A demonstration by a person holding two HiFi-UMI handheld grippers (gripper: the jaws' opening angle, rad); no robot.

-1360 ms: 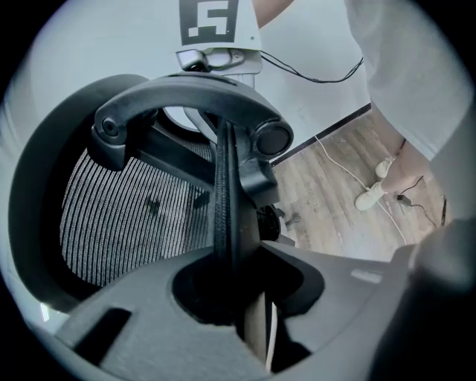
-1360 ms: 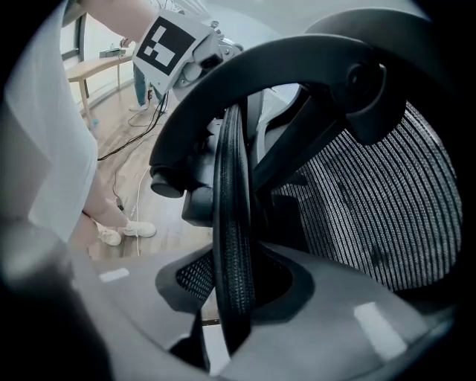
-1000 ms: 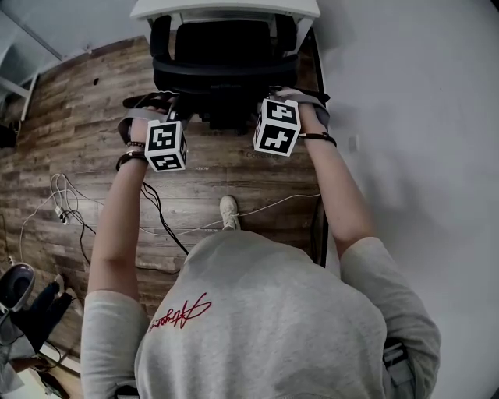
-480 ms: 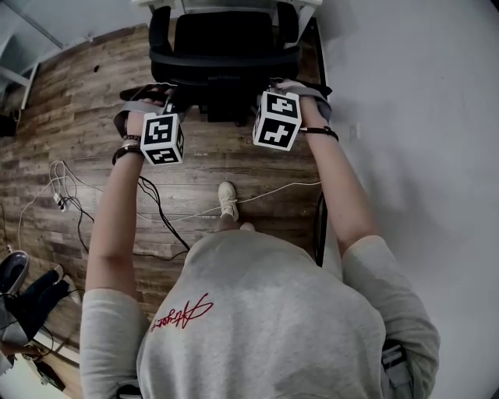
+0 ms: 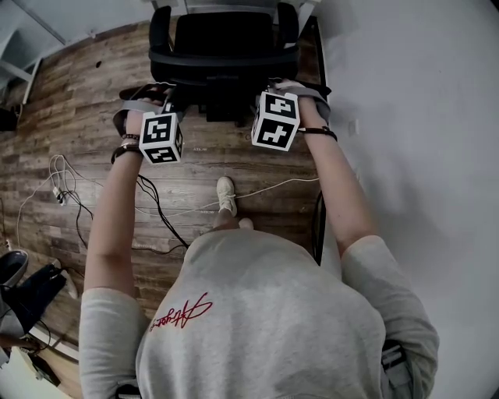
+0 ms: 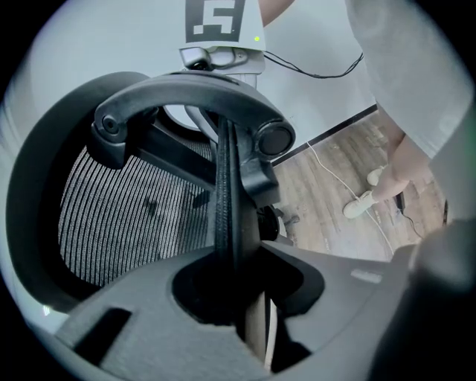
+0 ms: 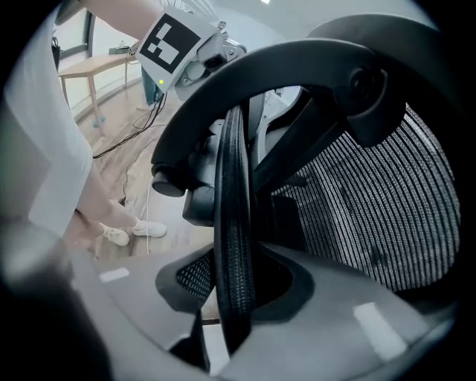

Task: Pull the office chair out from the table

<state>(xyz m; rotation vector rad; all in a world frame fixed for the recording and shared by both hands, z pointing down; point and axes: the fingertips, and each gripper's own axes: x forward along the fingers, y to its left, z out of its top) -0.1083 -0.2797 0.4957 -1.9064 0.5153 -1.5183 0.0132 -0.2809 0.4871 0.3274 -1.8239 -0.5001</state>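
The black office chair (image 5: 224,47) stands at the top of the head view, its mesh backrest toward me. My left gripper (image 5: 167,100) is shut on the backrest's left edge, and my right gripper (image 5: 274,84) is shut on its right edge. In the left gripper view the backrest rim (image 6: 225,201) runs upright between the jaws of the left gripper (image 6: 239,277), with the headrest bracket (image 6: 186,97) above. In the right gripper view the mesh-covered rim (image 7: 234,216) is clamped in the right gripper (image 7: 236,294). Only a white sliver of the table (image 5: 306,8) shows at the top edge.
A white wall (image 5: 413,117) runs along the right, with a dark strip (image 5: 319,226) at its foot. Cables (image 5: 156,204) lie across the wooden floor (image 5: 78,156) to the left. My shoe (image 5: 225,195) is behind the chair. Dark objects (image 5: 27,292) sit at the lower left.
The chair has come away from the table with both grippers still on it. The white tabletop has slid almost out of the top of the head view. My foot has stepped back.
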